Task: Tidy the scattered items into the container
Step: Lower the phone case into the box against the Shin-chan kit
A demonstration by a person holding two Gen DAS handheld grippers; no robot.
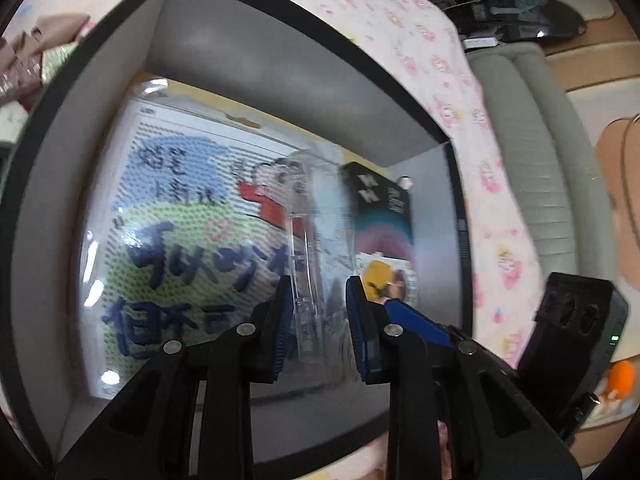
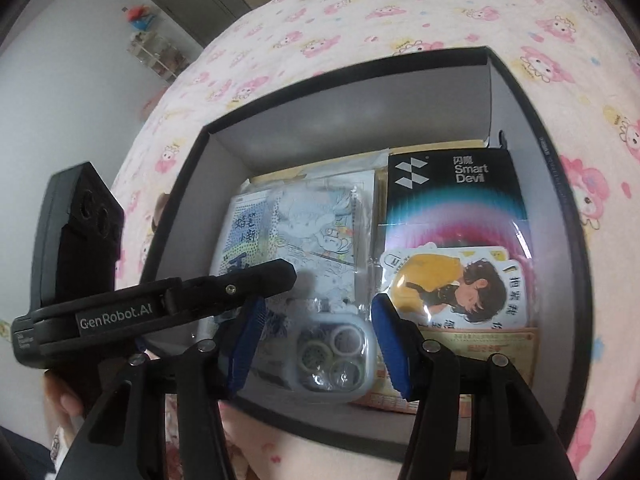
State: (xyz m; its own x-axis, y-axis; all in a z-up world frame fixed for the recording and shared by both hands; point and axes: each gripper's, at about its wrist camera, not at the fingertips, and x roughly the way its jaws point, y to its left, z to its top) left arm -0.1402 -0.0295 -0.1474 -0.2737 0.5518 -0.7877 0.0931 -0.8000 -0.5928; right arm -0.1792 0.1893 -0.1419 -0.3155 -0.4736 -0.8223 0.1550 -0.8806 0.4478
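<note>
A black box with grey inner walls (image 1: pixel 280 80) (image 2: pixel 320 128) lies on the bed. Inside it are a bead-pattern card with blue writing (image 1: pixel 172 232) (image 2: pixel 244 232), a black Smart Devil package (image 2: pixel 452 184) (image 1: pixel 380 200) and a sticker of a figure in yellow (image 2: pixel 452 284). A clear phone case with manga art and camera rings (image 2: pixel 332 352) hangs low over the box floor. My right gripper (image 2: pixel 316 344) is shut on its two sides. My left gripper (image 1: pixel 320 328) is shut on its transparent edge (image 1: pixel 308 280). One left finger (image 2: pixel 256 280) reaches in from the left.
The box sits on a pink cartoon-print sheet (image 2: pixel 400 8) (image 1: pixel 440 60). A grey padded bed edge (image 1: pixel 520 140) runs beyond it. The right gripper's black body (image 1: pixel 572 320) is close to the box's right wall. A small shelf (image 2: pixel 156 52) stands by the far wall.
</note>
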